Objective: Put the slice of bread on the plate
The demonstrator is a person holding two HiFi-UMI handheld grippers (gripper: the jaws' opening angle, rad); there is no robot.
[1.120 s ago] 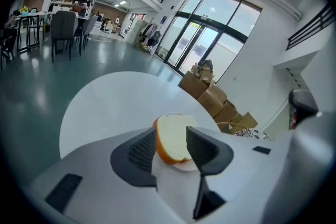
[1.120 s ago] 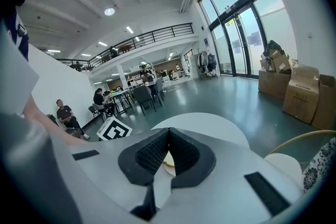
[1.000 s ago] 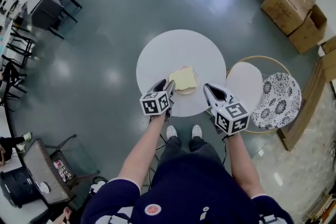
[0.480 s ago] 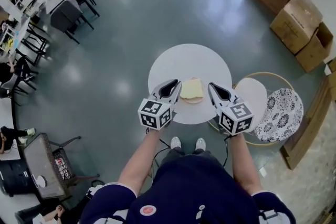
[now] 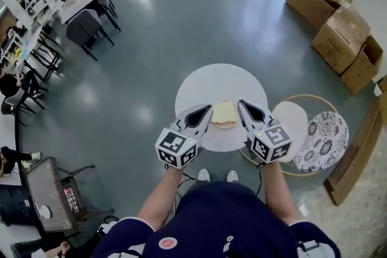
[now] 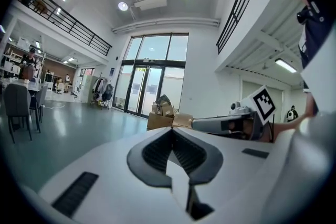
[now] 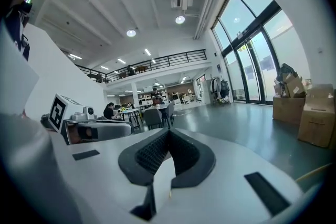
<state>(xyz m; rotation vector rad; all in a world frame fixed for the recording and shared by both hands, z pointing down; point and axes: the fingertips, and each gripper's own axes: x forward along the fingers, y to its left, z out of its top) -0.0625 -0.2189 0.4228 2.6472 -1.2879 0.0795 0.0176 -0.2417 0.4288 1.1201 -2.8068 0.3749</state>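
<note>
A glossy grey-green floor (image 5: 151,39) spreads around a round white table (image 5: 199,90), which stands directly in front of the person. Brown cardboard boxes (image 5: 341,27) are stacked well beyond the table, off to its far right. Just right of the table sits a round tan-rimmed seat (image 5: 305,96) holding a white pad and a black-and-white patterned cushion (image 5: 325,130). Over the table's near edge the person holds two white grippers with marker cubes side by side, both pointing out across the table. The left gripper (image 5: 208,110) has just been closing, and its jaws now meet with nothing between them. The right gripper (image 5: 240,104) likewise has its jaws pressed together and empty. Between the two, on the near half of the table, lies a small tan plate (image 5: 225,125) with only its rim showing. The pale yellow square slice of bread (image 5: 222,112) rests on it, and neither gripper touches the bread.
</note>
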